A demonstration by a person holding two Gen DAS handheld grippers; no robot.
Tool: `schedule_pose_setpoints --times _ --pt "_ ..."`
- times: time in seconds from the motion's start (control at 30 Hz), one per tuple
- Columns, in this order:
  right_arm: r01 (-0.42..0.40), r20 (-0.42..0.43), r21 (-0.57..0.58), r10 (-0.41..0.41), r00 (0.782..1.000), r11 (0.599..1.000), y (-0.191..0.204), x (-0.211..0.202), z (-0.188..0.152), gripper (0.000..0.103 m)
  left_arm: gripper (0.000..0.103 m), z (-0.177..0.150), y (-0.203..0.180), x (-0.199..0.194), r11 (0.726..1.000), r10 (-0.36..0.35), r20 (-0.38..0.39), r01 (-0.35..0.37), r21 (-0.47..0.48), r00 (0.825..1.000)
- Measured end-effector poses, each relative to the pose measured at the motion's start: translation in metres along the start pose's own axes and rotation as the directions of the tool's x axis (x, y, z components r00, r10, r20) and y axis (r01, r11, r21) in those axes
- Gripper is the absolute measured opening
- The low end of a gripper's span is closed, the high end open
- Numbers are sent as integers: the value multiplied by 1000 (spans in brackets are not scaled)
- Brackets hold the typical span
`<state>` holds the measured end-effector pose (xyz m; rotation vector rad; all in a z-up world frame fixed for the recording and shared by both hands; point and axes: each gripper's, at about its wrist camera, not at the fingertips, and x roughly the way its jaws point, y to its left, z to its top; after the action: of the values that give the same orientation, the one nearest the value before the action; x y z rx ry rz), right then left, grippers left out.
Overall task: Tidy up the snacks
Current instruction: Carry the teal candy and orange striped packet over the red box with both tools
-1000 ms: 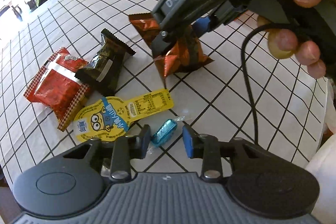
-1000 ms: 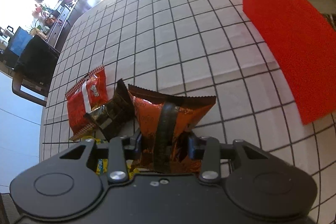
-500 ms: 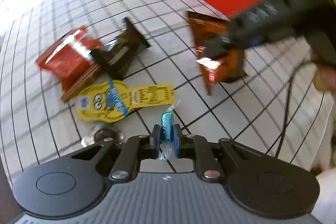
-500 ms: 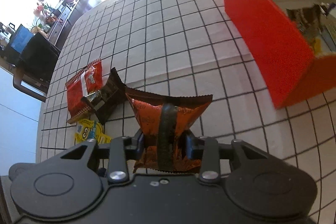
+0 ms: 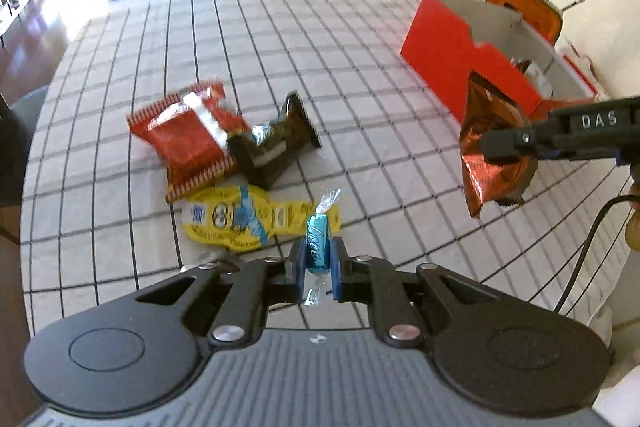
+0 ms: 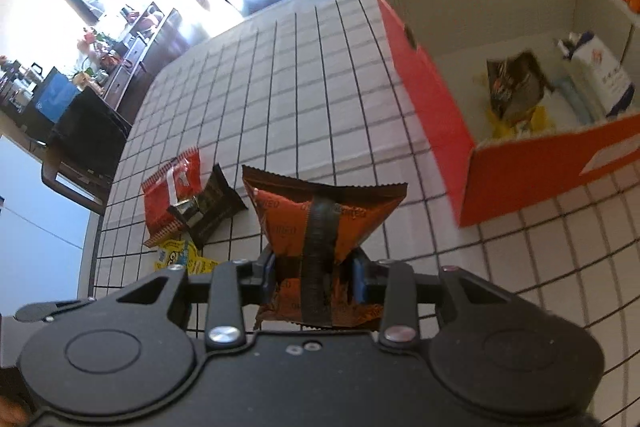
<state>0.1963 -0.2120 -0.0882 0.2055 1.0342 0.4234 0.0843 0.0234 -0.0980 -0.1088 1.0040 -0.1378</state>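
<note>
At the bottom middle of the left wrist view, the left gripper has its jaws squeezed almost shut on a little blue candy. The candy stands up between them, lifted off the counter.

At the bottom middle of the right wrist view, the right gripper has its jaws partly closed on an orange snack bag. The bag sticks up and forward, up in the air.

Just past the candy, a yellow snack lies flat in the middle of the left view. Behind it, a dark wrapper lies partly on a red packet. These three wait on the counter.

Farther off, in the upper right of both views, sits the red box. It is open on top, with some snacks inside already.

I think this is the carrying step. Both snacks are picked up but not in the box yet. Next, each one needs to go over the open top, and then the jaws need to open.

The right gripper reaches in from the right edge of the left view, close to the box. The left gripper is low, well apart from the box.
</note>
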Motion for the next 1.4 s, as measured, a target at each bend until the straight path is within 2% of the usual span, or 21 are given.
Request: schedule_pose_setpoints --times 0.17,0.4,0.67,0.93,1.2,1.4 --pt "4 32 -25 -3 999 1000 -9 -18 10 34 12 15 -17 -13 1000 17 49 -16 -4 999" --pt "14 97 -19 -12 995 1000 -38 -44 33 34 12 47 -49 -21 1000 4 98 -6 22 995" --pt "21 153 12 -22 988 1000 -81 -60 59 34 12 87 -94 -9 997 -20 133 10 74 991" --pt "78 186 27 -82 979 997 -131 -69 84 34 12 128 -150 12 991 -54 149 35 129 987" --pt "126 140 26 -129 982 992 -181 -60 107 34 12 161 -200 51 984 -65 115 45 170 991" --pt "157 95 -13 -155 983 987 -205 -52 114 34 12 180 -221 84 985 -20 65 9 171 998"
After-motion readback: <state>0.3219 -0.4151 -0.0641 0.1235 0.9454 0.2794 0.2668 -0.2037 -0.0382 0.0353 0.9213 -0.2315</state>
